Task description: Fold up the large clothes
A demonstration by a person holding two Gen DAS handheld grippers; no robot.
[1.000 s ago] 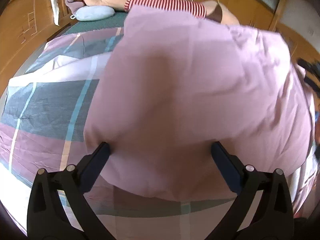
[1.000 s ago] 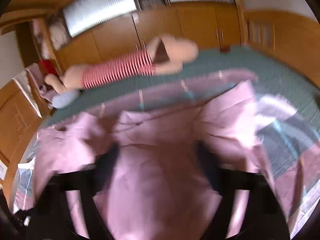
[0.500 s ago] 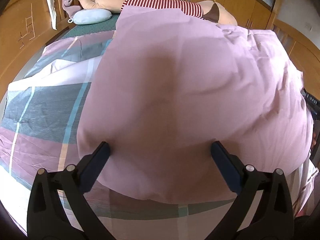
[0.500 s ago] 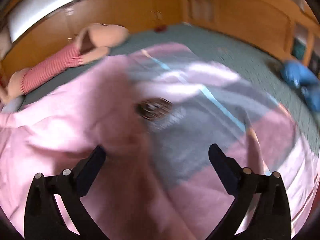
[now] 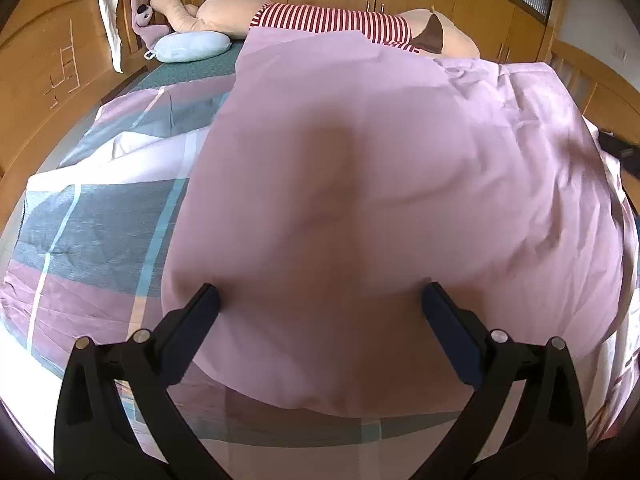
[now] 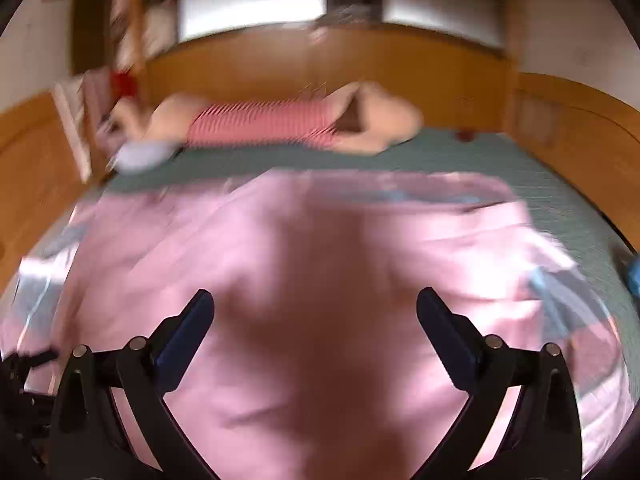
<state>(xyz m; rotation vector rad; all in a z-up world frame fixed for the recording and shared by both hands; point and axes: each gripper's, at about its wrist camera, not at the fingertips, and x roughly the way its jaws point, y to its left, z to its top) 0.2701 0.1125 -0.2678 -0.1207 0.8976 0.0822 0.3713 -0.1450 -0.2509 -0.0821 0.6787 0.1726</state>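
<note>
A large pink garment [image 5: 360, 184] lies spread over a plaid quilt [image 5: 92, 216] on the bed. It also fills the lower part of the blurred right wrist view [image 6: 320, 280]. My left gripper [image 5: 320, 300] is open, its jaws wide apart over the garment's near edge, holding nothing. My right gripper [image 6: 314, 304] is also open above the pink cloth, holding nothing. A dark piece of the right gripper shows at the right edge of the left wrist view [image 5: 618, 152].
A big plush toy in a red-striped shirt [image 5: 328, 20] lies along the bed's far side, beside a pale blue pillow [image 5: 192, 46]. Wooden panels and cupboards [image 6: 320, 64] surround the bed. A green mattress cover [image 6: 460, 152] shows beyond the quilt.
The right gripper swung from facing the right side of the bed back to facing the garment and plush toy. The left gripper stayed open over the garment, which settled flatter.
</note>
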